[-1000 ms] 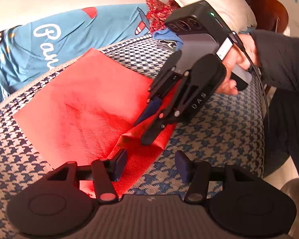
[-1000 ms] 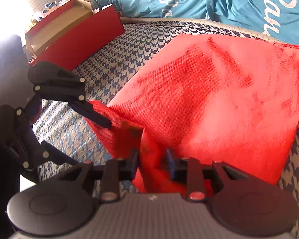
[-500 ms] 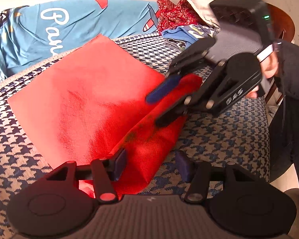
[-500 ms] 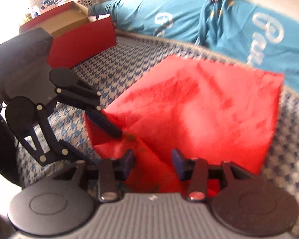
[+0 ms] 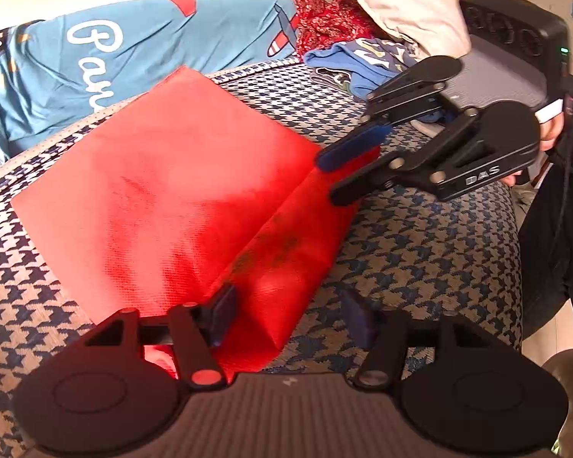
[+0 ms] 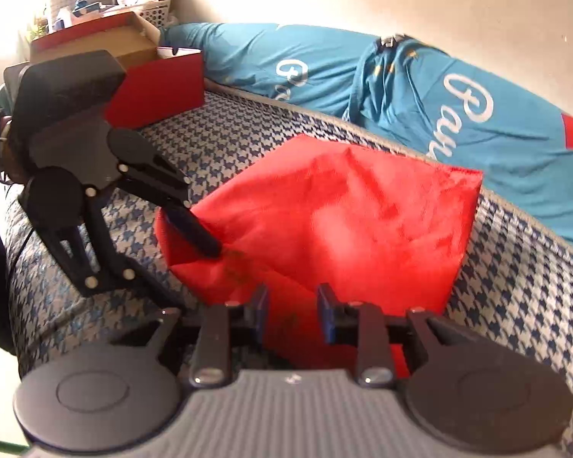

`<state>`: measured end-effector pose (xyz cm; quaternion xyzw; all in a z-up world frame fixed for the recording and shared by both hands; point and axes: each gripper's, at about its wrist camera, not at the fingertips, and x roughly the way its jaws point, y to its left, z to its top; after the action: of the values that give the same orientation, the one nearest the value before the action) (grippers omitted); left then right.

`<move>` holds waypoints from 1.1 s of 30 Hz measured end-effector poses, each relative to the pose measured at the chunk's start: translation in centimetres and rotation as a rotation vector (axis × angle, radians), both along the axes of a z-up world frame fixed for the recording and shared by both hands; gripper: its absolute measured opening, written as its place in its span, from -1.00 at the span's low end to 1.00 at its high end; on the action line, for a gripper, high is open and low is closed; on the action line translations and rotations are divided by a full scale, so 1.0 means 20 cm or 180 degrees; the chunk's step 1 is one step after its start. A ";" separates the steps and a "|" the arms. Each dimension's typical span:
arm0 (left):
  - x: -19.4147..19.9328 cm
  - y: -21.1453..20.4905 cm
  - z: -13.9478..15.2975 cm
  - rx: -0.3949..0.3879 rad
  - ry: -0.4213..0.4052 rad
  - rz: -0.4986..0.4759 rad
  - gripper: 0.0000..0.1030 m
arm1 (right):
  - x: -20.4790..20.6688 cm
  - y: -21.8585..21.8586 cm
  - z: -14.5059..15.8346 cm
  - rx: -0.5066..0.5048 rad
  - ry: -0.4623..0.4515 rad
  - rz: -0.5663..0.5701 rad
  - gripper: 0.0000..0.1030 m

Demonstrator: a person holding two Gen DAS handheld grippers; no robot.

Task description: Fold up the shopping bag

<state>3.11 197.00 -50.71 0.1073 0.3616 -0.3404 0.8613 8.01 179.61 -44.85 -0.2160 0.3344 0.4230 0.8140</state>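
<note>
The shopping bag [image 5: 164, 191], a red non-woven one, lies mostly flat on a houndstooth-patterned cushion [image 5: 420, 259] in blue and cream, with its near edge lifted into a raised fold that runs between the two tools.

Nearest in the left wrist view, the left tool [image 5: 290, 313] has its jaws apart and they have just been opening; the near corner of the fold stands between the pads, the left pad [image 5: 223, 313] right against the red fabric and the other pad clear of it over the cushion. In the right wrist view the right tool [image 6: 292, 313] has its jaws standing fairly close together, having just been closing, and the red fabric passes between them; whether the pads actually press on it cannot be made out. From the left wrist view the right tool's blue-padded fingers [image 5: 347, 149] sit on either side of the fold's far end, with red fabric between them, and a hand [image 5: 550, 133] in a dark sleeve grips the handle.

Beyond the bag, a teal cloth [image 6: 420, 87] with white lettering runs along the back of the cushion. A red cardboard box [image 6: 160, 87] sits at the far left in the right wrist view, and a red patterned cloth [image 5: 328, 23] and a pale pillow [image 5: 401, 4] lie at the back in the left wrist view.
</note>
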 end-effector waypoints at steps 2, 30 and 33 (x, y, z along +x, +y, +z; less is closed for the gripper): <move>0.00 -0.01 0.00 0.0006 -0.0008 0.0000 0.34 | 0.01 -0.01 -0.02 -0.0009 0.0030 0.0007 -0.48; -0.10 -0.15 -0.04 0.0635 -0.0223 -0.0155 0.80 | -0.07 0.02 -0.11 -0.0307 -0.0320 0.0381 -0.19; -0.08 -0.14 -0.04 0.0606 -0.0181 -0.0187 0.81 | -0.14 0.05 -0.11 -0.0519 -0.0547 0.0626 0.19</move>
<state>1.48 194.23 -51.57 0.2089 0.3644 -0.3264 0.8468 5.26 180.55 -46.99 -0.3485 0.2740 0.4521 0.7740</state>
